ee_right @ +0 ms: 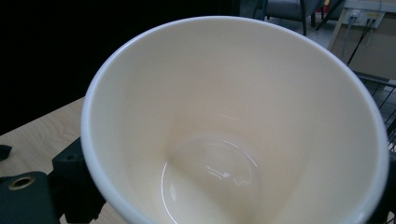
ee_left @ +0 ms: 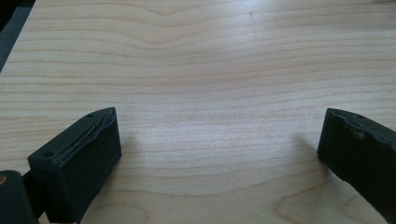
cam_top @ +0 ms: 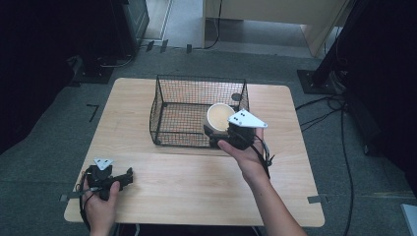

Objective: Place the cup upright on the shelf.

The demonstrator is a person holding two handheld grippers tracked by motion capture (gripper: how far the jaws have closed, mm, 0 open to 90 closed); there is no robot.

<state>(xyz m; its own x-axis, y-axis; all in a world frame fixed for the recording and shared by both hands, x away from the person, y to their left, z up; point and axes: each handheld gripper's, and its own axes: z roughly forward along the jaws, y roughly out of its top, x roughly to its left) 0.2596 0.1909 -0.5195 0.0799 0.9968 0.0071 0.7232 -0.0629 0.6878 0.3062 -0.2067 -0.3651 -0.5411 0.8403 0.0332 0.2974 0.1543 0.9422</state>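
— Cup point(cam_top: 220, 117) first: where does it sit against the wire basket point(cam_top: 167, 105)?

— At the basket's near right corner, tipped so its cream mouth faces the camera. The right gripper point(cam_top: 231, 133) has its jaws clamped on the cup's outside; in the right gripper view the cup's empty inside point(ee_right: 233, 135) stands between the two black jaws.

— And the left gripper point(cam_top: 123, 178)?

— Well apart from the basket, toward the near left corner of the wooden table point(cam_top: 196, 182). Its jaws stand wide apart with nothing between them, only bare wood grain point(ee_left: 210, 84) ahead.
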